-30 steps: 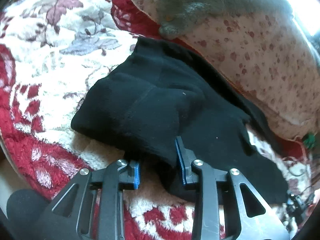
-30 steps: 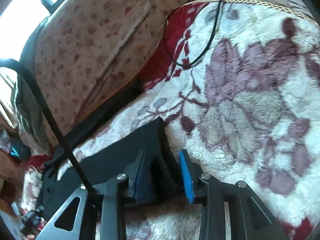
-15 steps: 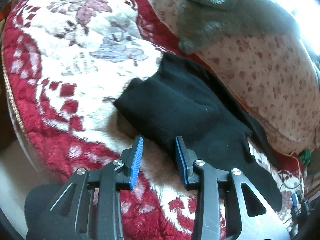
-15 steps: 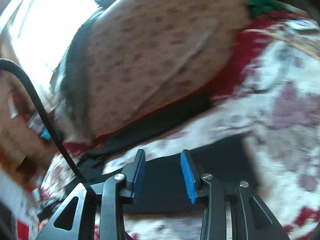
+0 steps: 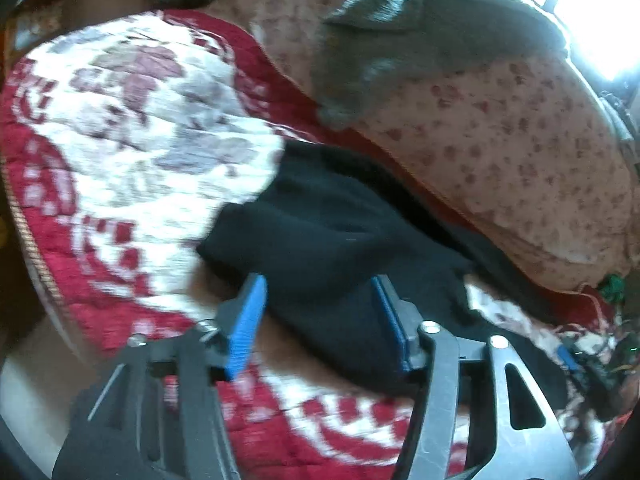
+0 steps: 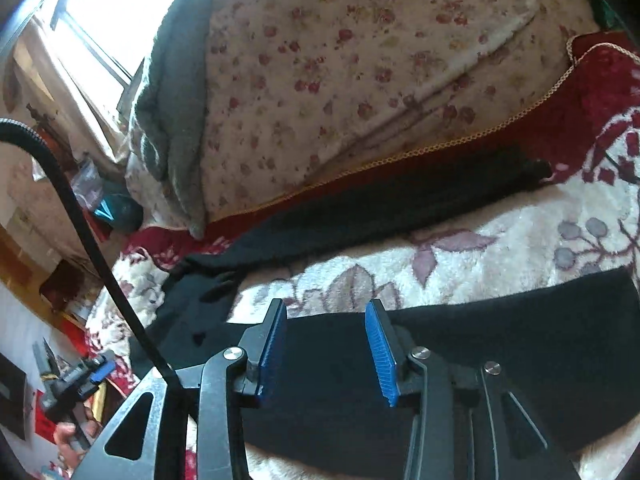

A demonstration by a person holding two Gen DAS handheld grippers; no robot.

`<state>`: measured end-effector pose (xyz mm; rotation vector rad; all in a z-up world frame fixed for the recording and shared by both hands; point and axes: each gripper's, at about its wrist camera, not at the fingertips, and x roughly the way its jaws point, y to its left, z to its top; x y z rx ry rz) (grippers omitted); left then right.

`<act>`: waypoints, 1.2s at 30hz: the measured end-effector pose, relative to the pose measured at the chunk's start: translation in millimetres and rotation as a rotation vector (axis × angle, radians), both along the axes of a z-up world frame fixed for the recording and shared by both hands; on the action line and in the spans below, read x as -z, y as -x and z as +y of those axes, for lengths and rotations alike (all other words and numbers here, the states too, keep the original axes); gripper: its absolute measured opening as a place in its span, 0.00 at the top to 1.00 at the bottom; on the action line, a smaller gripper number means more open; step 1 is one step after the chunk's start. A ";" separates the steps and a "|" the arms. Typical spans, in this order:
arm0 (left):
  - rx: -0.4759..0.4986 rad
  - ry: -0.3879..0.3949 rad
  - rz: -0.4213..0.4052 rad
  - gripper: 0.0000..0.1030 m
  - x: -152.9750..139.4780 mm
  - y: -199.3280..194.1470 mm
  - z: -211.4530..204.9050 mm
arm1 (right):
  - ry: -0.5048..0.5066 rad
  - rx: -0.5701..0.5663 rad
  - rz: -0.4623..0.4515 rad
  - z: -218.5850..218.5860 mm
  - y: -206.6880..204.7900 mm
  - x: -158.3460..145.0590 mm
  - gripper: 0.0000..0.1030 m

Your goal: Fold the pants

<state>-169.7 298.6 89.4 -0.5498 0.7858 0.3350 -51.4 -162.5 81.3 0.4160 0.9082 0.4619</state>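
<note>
Red & cream flowered blanket (image 5: 132,152) covers the bed; gold cord trim along its red far edge (image 6: 440,146). Behind that edge lies a big cream quilt w/ small red flowers (image 6: 340,80), bunched up. Grey knit sweater (image 5: 404,40) draped on top of the quilt, nr the bright window (image 6: 92,40). Sth green (image 5: 612,286) at the quilt's end, too small to tell. Clutter past the blanket's corner, blurred.
</note>
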 end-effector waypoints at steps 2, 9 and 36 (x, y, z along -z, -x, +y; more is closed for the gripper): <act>0.024 0.024 0.003 0.46 1.9 -15.3 -8.7 | -0.031 0.003 0.019 -3.7 -5.8 4.3 0.59; 0.114 0.045 0.029 0.46 9.1 -75.7 -36.6 | -0.151 0.104 0.097 -40.8 -39.0 26.5 0.55; 0.084 0.153 0.159 0.46 72.8 -257.7 -23.2 | -0.256 0.275 0.204 -96.2 -144.1 75.0 0.69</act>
